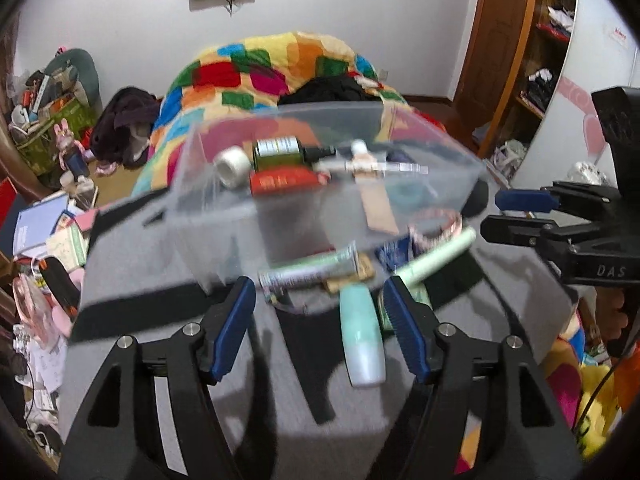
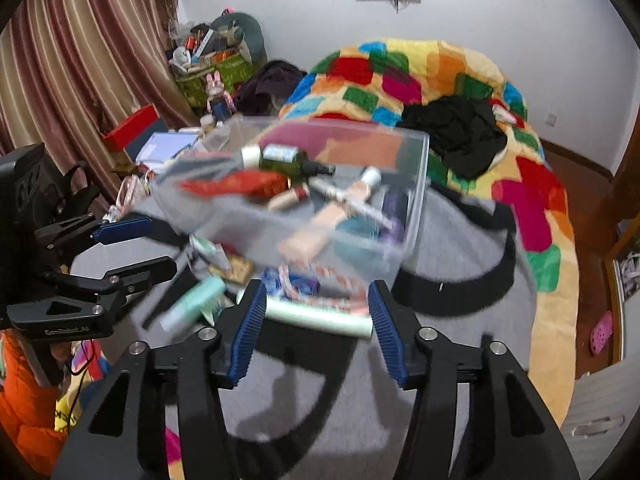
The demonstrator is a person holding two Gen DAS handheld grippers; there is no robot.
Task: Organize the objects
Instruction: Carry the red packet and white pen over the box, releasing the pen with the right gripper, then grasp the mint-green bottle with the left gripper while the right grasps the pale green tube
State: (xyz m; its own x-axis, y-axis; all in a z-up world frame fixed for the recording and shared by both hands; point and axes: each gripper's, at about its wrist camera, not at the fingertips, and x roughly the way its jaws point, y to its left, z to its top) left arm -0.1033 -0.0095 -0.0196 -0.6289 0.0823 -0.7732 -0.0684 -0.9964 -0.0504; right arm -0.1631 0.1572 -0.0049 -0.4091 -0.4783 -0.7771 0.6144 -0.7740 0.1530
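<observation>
A: Where are the things to be sorted?
B: Take the clear plastic bin (image 1: pixel 328 168) as the landmark. It sits on a grey cloth (image 1: pixel 160 360) spread over the bed. Inside it lie a dark green bottle (image 1: pixel 280 154), a roll of white tape (image 1: pixel 232 166) and a red box (image 1: pixel 286 182).
A: And outside the bin?
B: Just in front of it, a loose heap: a mint bottle (image 1: pixel 360 332), a pale green tube (image 1: pixel 440 254) and a silvery tube (image 1: pixel 308 274).
A: The left hand-held gripper (image 1: pixel 320 320)?
B: In front of the bin, its jaws well apart. The mint bottle lies between them, untouched.
A: The right hand-held gripper (image 2: pixel 316 324)?
B: Also in front of the bin, jaws parted, gripping nothing; the pale green tube lies just beyond its fingertips.
</observation>
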